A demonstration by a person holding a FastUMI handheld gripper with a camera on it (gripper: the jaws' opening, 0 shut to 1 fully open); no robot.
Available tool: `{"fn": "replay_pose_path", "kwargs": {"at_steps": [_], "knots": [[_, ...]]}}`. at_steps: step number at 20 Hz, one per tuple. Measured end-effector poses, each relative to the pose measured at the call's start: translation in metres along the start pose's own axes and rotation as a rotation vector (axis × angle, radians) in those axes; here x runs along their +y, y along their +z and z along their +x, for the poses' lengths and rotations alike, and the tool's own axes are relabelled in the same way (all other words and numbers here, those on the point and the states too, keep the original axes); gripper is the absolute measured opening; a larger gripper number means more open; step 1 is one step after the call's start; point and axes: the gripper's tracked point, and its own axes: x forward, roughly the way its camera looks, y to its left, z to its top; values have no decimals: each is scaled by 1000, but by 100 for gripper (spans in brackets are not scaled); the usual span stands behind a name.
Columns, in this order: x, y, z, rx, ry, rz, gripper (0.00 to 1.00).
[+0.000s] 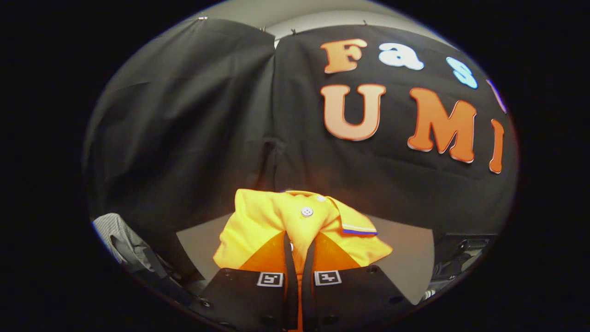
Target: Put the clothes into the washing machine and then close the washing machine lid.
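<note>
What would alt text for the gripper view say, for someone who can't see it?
The gripper is shut on a yellow shirt, a fold of it pinched between both fingers and bunched ahead of them. Its button and striped collar show, with the booth's black cloth wall behind.

We see the black cloth wall (193,129) hanging in folds behind everything, two panels meeting at a seam near the middle. Above it runs a pale strip of ceiling (295,14). Below the cloth lies a pale counter (405,258). Off to the left sits a bit of grey striped fabric (117,235).
</note>
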Motion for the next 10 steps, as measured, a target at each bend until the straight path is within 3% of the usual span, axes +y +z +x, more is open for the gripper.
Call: {"fn": "replay_pose_path", "kwargs": {"at_steps": [5, 10], "knots": [[-46, 64, -69, -154, -134, -5, 11], [-138, 97, -138, -216, -290, -67, 11]]}}
